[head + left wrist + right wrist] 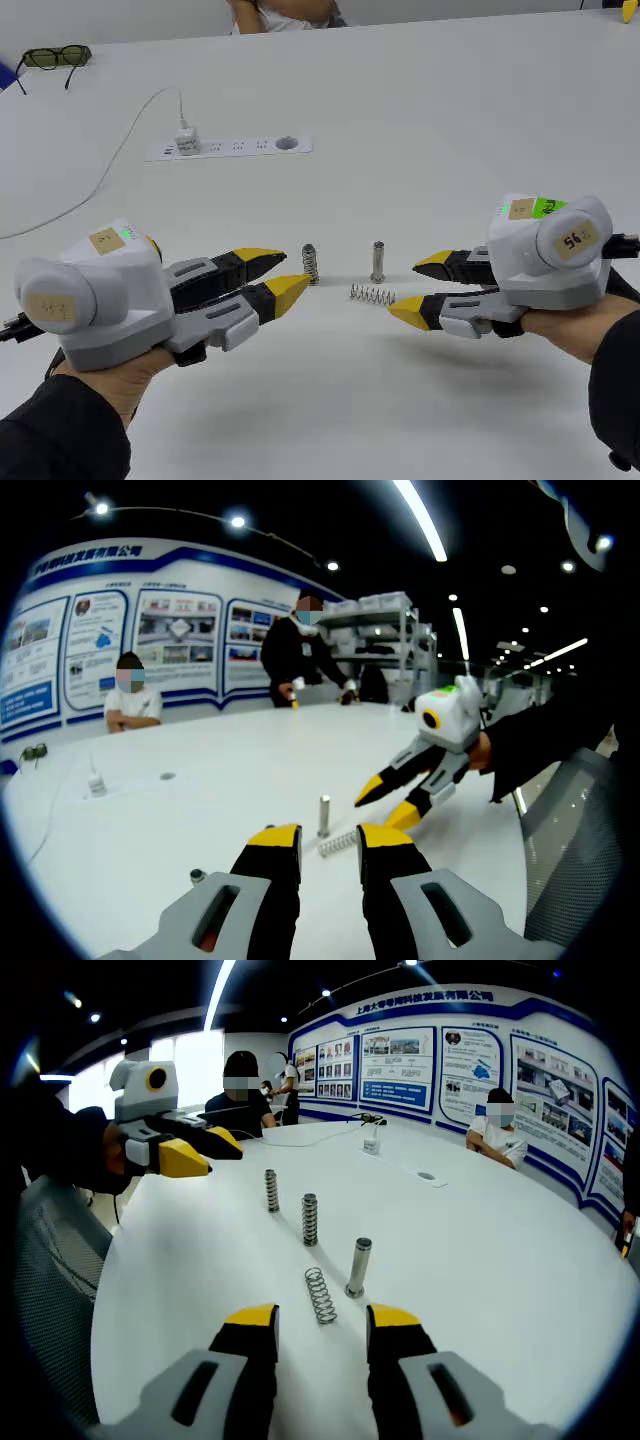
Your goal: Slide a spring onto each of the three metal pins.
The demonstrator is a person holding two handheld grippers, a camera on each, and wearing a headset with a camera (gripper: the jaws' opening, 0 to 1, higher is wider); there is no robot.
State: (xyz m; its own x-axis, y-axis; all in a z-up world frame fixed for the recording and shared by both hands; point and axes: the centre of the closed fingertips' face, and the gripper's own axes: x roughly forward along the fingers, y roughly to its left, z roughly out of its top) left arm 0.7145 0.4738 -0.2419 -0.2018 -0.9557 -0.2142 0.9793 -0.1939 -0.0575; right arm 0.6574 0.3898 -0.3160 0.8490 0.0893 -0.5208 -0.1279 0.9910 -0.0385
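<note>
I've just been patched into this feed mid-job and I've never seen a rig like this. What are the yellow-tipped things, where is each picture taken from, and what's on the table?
There is no robot arm: a person holds a two-jaw tool in each hand. The head view comes from a headset camera looking down at the white table. There the left gripper and right gripper face each other, both open and holding nothing. The two round pictures come from a camera riding on each gripper, looking along its yellow-tipped jaws. In the right gripper view, the far sprung pin and near sprung pin already wear springs. The bare pin stands upright, and the loose spring lies flat beside it. A power strip and glasses lie farther back.
</note>
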